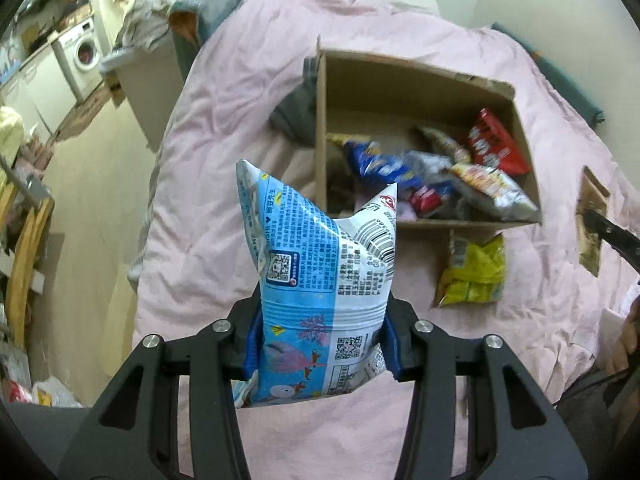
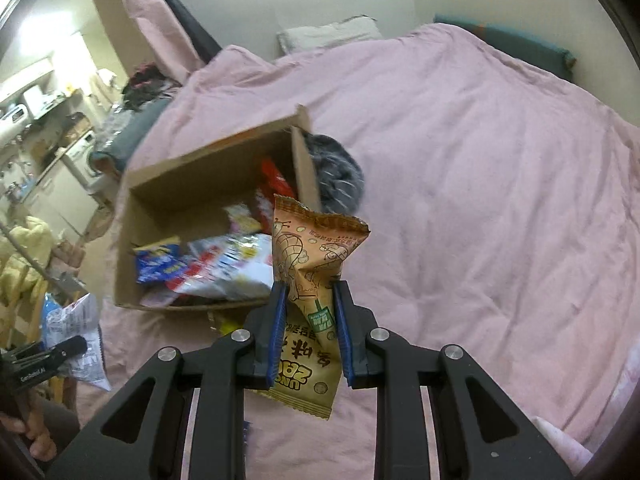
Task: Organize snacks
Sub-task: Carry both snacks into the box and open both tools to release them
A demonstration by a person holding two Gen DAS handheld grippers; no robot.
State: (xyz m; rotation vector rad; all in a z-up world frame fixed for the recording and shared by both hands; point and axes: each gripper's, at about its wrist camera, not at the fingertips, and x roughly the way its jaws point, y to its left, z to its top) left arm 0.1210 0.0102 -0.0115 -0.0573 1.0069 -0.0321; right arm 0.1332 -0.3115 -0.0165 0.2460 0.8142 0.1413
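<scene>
My left gripper (image 1: 320, 340) is shut on a light blue and white snack bag (image 1: 316, 264) and holds it above the pink bed, short of the open cardboard box (image 1: 420, 80). The box holds several snack packets (image 1: 432, 172). My right gripper (image 2: 309, 320) is shut on an orange snack packet (image 2: 316, 256) and holds it in the air beside the box (image 2: 168, 184), near its right front corner. The blue bag and the left gripper also show at the left edge of the right wrist view (image 2: 76, 320).
A yellow-green snack bag (image 1: 474, 272) lies on the pink duvet (image 1: 240, 120) in front of the box. A grey fuzzy item (image 2: 340, 172) lies behind the box. The bed's left edge drops to the floor (image 1: 92, 200); a washing machine (image 1: 86, 52) stands far left.
</scene>
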